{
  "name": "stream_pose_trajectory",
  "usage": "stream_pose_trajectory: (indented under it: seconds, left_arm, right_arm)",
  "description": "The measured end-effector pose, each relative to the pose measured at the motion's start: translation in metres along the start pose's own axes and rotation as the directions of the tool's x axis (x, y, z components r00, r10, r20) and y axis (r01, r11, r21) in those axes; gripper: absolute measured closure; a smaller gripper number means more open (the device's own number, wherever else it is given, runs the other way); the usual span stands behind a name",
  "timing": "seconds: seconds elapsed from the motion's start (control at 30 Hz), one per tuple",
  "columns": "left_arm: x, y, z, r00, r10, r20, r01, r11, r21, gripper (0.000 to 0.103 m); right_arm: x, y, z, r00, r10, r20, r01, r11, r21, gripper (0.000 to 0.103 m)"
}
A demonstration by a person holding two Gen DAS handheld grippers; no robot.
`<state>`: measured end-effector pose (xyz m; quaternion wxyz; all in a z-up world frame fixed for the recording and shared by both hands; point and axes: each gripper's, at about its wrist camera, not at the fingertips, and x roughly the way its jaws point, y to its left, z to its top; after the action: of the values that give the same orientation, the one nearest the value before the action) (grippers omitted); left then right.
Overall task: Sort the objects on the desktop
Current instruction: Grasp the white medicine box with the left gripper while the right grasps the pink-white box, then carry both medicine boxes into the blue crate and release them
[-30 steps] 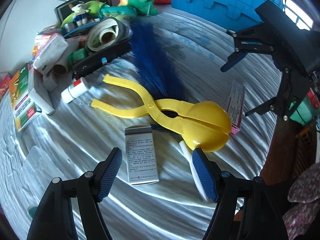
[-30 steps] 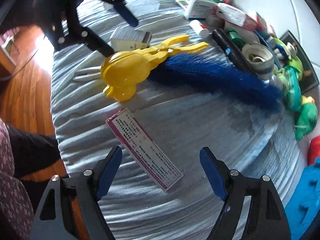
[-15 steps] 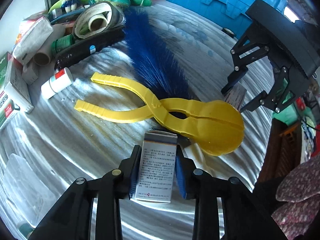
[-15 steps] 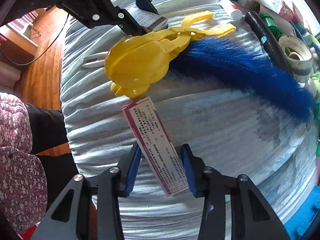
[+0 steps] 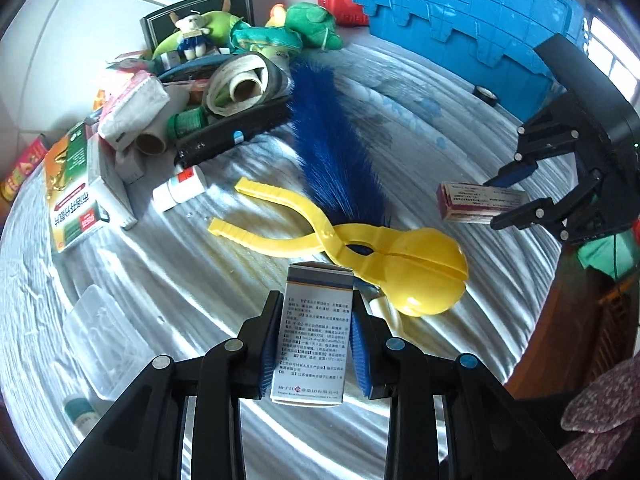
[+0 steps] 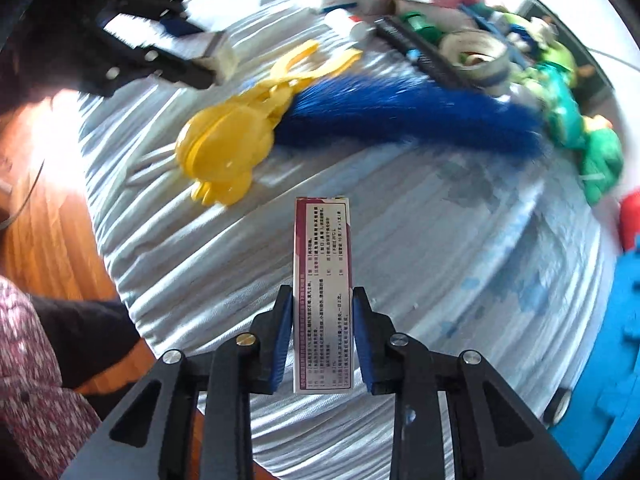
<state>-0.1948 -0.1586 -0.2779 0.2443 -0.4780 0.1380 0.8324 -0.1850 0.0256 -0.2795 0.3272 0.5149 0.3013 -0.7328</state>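
My left gripper (image 5: 314, 344) is shut on a white medicine box (image 5: 314, 332) with a dark top band, held above the grey cloth. My right gripper (image 6: 322, 336) is shut on a long pink-edged medicine box (image 6: 323, 280), lifted off the cloth; that box also shows in the left wrist view (image 5: 478, 202), between the right gripper's fingers (image 5: 516, 194). The left gripper with its box shows in the right wrist view (image 6: 188, 56). A yellow snowball-maker clamp (image 5: 360, 248) and a blue feather brush (image 5: 332, 148) lie on the cloth between the grippers.
A pile of boxes, tape rolls (image 5: 240, 86), a white bottle (image 5: 180, 190), plush toys (image 5: 312, 24) and a picture frame sits at the back left. A blue crate (image 5: 460, 20) stands at the back right. A clear plastic box (image 5: 100, 332) lies front left. The table edge drops to wooden floor (image 6: 36, 216).
Both grippers closed on their boxes and lifted them off the cloth. The right gripper raised the pink-edged box away from the yellow clamp.
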Motion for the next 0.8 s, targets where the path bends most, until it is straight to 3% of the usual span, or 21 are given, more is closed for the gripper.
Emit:
stream_pose_trajectory:
  seconds: [0.1, 0.23, 0.4, 0.53, 0.63, 0.8]
  left_arm:
    - [-0.012, -0.001, 0.009, 0.999, 0.023, 0.024, -0.023, 0.999, -0.028, 0.073]
    - [-0.04, -0.009, 0.025, 0.995, 0.026, 0.093, -0.026, 1.0, 0.001, 0.073]
    - [-0.074, -0.022, 0.056, 0.985, 0.032, 0.168, -0.041, 0.998, 0.05, 0.072]
    - [-0.11, -0.036, 0.093, 0.964, 0.009, 0.265, -0.032, 0.996, 0.085, 0.072]
    - [-0.138, -0.057, 0.13, 0.936, -0.029, 0.35, -0.016, 0.992, 0.125, 0.072]
    - [-0.172, -0.114, 0.202, 0.88, -0.106, 0.462, 0.009, 0.978, 0.207, 0.072]
  right_arm:
    - [-0.018, -0.004, 0.003, 0.998, -0.021, 0.064, 0.013, 0.993, 0.113, 0.075]
    - [-0.052, -0.006, 0.012, 0.985, -0.066, 0.16, 0.025, 0.969, 0.245, 0.075]
    - [-0.106, -0.019, 0.017, 0.951, -0.151, 0.269, 0.04, 0.925, 0.377, 0.075]
    - [-0.155, -0.041, 0.017, 0.903, -0.248, 0.352, 0.055, 0.877, 0.477, 0.075]
    - [-0.197, -0.053, 0.011, 0.856, -0.345, 0.386, 0.091, 0.834, 0.543, 0.075]
    - [-0.276, -0.075, -0.018, 0.745, -0.533, 0.4, 0.171, 0.733, 0.659, 0.075]
